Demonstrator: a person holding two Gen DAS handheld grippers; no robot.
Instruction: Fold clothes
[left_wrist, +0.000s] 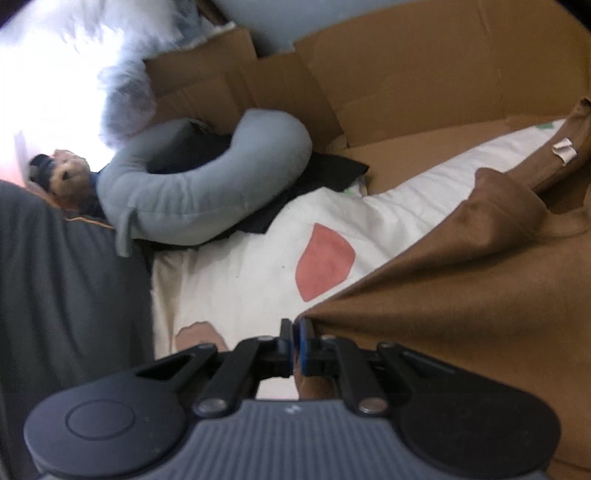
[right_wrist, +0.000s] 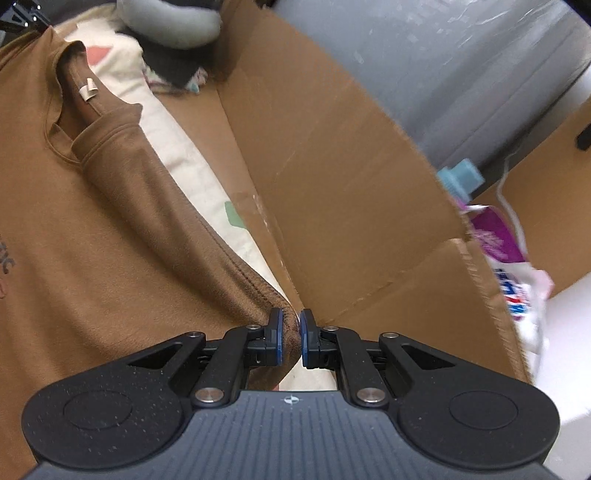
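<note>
Cardboard (right_wrist: 332, 166) walls in the bed, where a brown shirt (right_wrist: 92, 240) lies spread over the white quilt (left_wrist: 240, 277), collar still open, no fold finished yet. Left gripper (left_wrist: 294, 332) pinches one shirt corner; right gripper (right_wrist: 291, 336) pinches the other edge.

Home bedroom, patterned bedsheet (left_wrist: 236, 280), neck pillow (left_wrist: 207, 184), cardboard boxes (right_wrist: 332, 184)

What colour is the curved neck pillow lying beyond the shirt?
The curved neck pillow is pale grey-blue, shown best in the left wrist view.
</note>
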